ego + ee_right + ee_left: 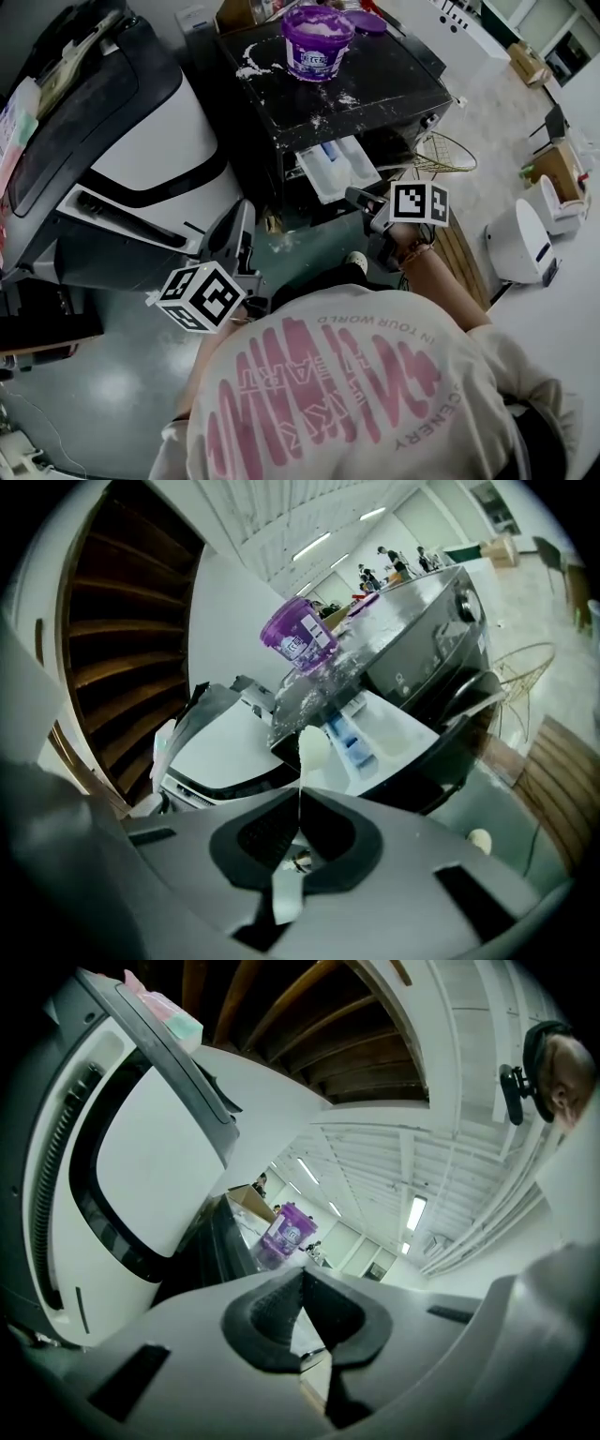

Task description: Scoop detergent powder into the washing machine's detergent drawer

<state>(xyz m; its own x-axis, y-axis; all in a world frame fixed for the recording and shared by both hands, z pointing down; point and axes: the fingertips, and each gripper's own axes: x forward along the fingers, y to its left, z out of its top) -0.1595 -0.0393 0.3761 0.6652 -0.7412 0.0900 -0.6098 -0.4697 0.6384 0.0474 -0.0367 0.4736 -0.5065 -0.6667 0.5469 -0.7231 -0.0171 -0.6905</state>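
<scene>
A purple detergent tub (319, 42) (300, 635) (289, 1232) full of white powder stands on the black washing machine's top (375, 80). Below it the white detergent drawer (337, 167) (361, 733) is pulled out. My right gripper (358, 200) (300, 794) hovers just in front of the drawer, tilted down and shut on the handle of a white spoon (314, 747), whose bowl sticks out toward the drawer. My left gripper (242, 220) (302, 1274) is held level further left, beside the machine. Its jaws meet with nothing between them.
Spilled powder (248, 67) streaks the machine's top. A large white and black appliance (141, 141) fills the left. To the right of the machine are a wire basket (445, 150), a wooden slatted board (461, 258) and a white rounded device (520, 239).
</scene>
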